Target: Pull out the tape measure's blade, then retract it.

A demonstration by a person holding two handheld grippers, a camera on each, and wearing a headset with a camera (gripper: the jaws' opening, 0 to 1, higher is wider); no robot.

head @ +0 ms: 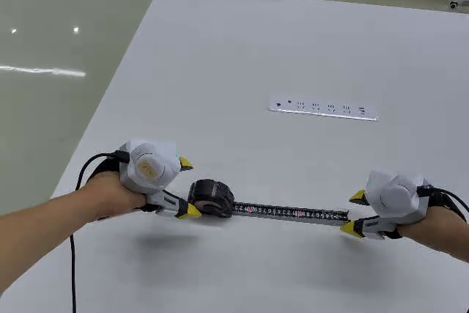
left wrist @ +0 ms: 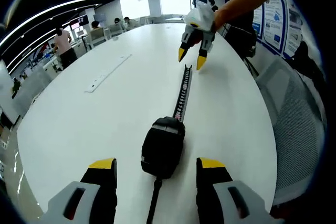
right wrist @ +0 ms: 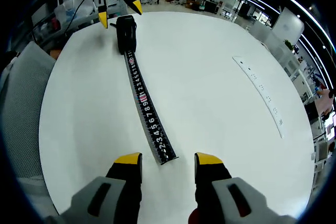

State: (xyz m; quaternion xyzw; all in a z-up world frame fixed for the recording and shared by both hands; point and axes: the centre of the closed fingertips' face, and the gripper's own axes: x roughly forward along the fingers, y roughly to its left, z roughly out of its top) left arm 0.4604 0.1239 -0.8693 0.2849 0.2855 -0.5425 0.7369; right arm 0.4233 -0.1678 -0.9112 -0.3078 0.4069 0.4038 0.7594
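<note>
Tape measure (head: 212,197) lies on the table (head: 293,49) with its blade (head: 293,212) out flat, long axis 9-to-3 o'clock in head view. Left gripper (head: 189,187) is spread, tape measure dead ahead at 12, just off its jaws. Right gripper (head: 353,212) is spread and empty, blade tip at its 12. The left is nearer for the retract.

A thin black strap (left wrist: 154,203) trails from the tape measure case (left wrist: 163,146), runs back between the left gripper's (left wrist: 156,163) jaws and is cut off by the picture's edge. Ahead of those jaws, the numerals on the blade (left wrist: 182,95) are too small to read. In the head view, it cannot be told whether the blade's tip touches the right gripper's (head: 352,212) lower jaw.
</note>
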